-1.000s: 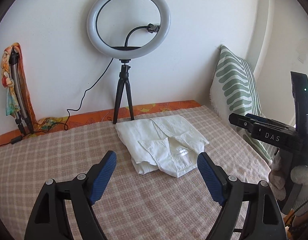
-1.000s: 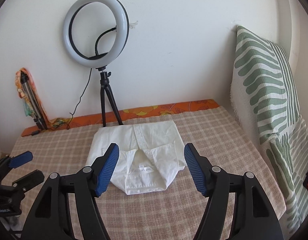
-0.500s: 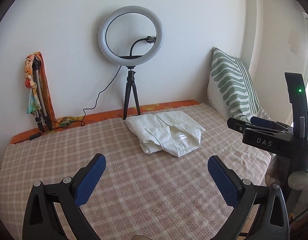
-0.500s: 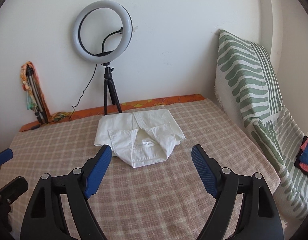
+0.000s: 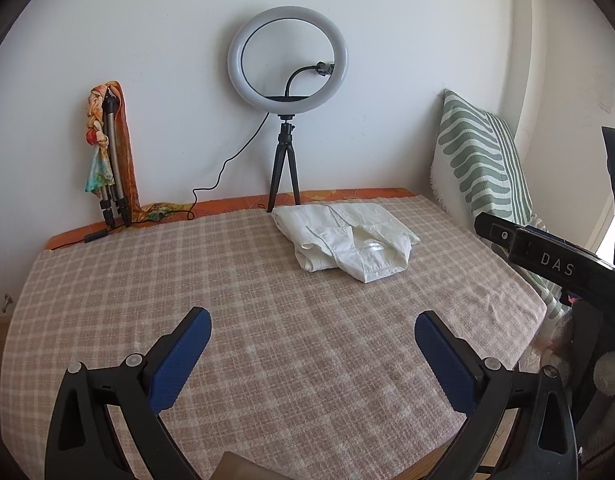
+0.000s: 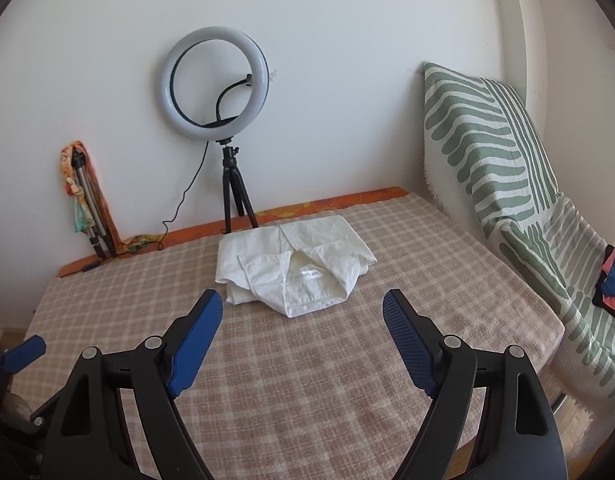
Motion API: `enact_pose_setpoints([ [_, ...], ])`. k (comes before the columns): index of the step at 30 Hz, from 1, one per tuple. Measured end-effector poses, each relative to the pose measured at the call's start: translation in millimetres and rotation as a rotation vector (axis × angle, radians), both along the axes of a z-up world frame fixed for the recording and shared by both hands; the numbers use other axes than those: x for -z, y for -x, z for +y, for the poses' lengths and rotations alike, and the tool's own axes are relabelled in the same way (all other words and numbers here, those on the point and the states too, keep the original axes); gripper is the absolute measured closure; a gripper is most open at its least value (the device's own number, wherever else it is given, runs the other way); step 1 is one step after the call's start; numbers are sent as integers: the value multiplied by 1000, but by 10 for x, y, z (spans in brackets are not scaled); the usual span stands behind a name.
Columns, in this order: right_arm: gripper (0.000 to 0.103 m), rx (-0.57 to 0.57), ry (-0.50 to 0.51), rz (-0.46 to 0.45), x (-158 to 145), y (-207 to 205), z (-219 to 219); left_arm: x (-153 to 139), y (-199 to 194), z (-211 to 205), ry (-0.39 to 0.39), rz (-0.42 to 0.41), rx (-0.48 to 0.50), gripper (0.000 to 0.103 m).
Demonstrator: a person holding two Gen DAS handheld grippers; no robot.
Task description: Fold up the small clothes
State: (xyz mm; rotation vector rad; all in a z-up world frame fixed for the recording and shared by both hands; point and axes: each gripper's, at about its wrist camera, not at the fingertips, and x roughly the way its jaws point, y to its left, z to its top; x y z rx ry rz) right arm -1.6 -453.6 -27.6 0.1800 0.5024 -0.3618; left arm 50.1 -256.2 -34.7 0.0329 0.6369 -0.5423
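Lying folded on checked cloth (image 6: 307,380), white shirt (image 6: 295,264), both grippers' fingers (image 5: 179,360) wide, empty

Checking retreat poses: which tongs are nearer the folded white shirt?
Right. The right tongs hang open just short of the folded white shirt, apart from it. The left tongs hang open farther back, with a wide stretch of checked blanket between.

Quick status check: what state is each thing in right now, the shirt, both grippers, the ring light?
Shirt: folded, collar up, lying on the checked blanket, untouched.
Left gripper: open, empty; jaws have just been opening.
Right gripper: open, empty; jaws have just been opening.
Ring light: upright on its tripod; lit or not, cannot tell.
Spare tripod: folded, leaning on the wall.
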Motion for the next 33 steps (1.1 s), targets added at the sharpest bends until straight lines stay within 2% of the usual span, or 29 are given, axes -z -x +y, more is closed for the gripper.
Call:
enact_pose_setpoints([
  [4, 20, 5, 42, 7, -24, 34, 74, -17, 67, 23, -8, -8, -9, 0],
  [18, 20, -4, 44, 6, -60, 124, 158, -132, 126, 190, 38, 3, -36, 0],
  [33, 20, -17, 45, 16, -58, 75, 177, -140, 97, 230, 53, 19, -47, 0],
])
